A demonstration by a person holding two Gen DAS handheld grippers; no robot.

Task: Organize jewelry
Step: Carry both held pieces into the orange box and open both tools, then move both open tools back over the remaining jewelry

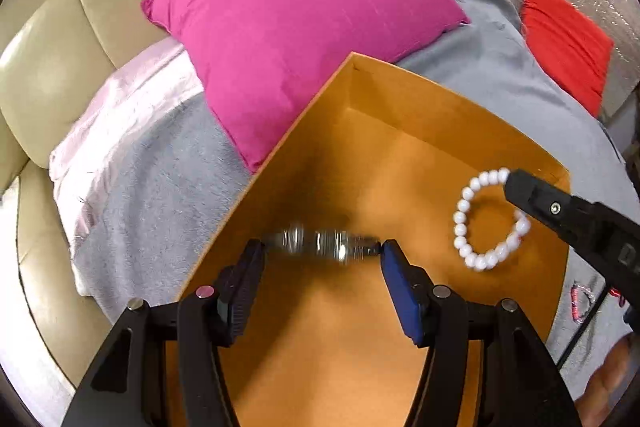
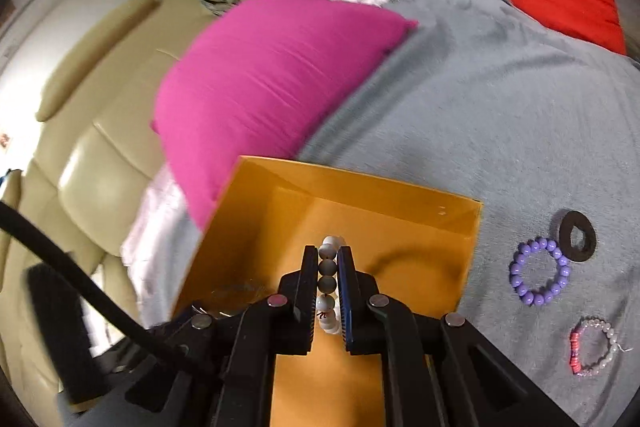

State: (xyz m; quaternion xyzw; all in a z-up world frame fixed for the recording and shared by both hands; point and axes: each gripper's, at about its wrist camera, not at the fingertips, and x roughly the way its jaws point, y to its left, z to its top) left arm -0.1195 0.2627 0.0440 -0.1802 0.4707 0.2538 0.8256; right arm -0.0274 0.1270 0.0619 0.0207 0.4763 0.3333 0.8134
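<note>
A fuzzy grey blanket (image 2: 460, 131) covers the bed under a plump magenta pillow (image 1: 288, 23). On it sits my smooth orange box (image 1: 400, 131), open-topped with straight card walls. My left gripper (image 1: 322, 251) hangs above its floor, jaws wide apart, a blurred silvery bracelet (image 1: 320, 245) spanning the gap between the pads. My right gripper (image 2: 328, 287) is clamped on a white bead bracelet (image 1: 486, 219) above the box. On the blanket lie a purple bead ring (image 2: 540, 277), a black disc (image 2: 576, 235), and a pink-and-pearl loop (image 2: 592, 347).
</note>
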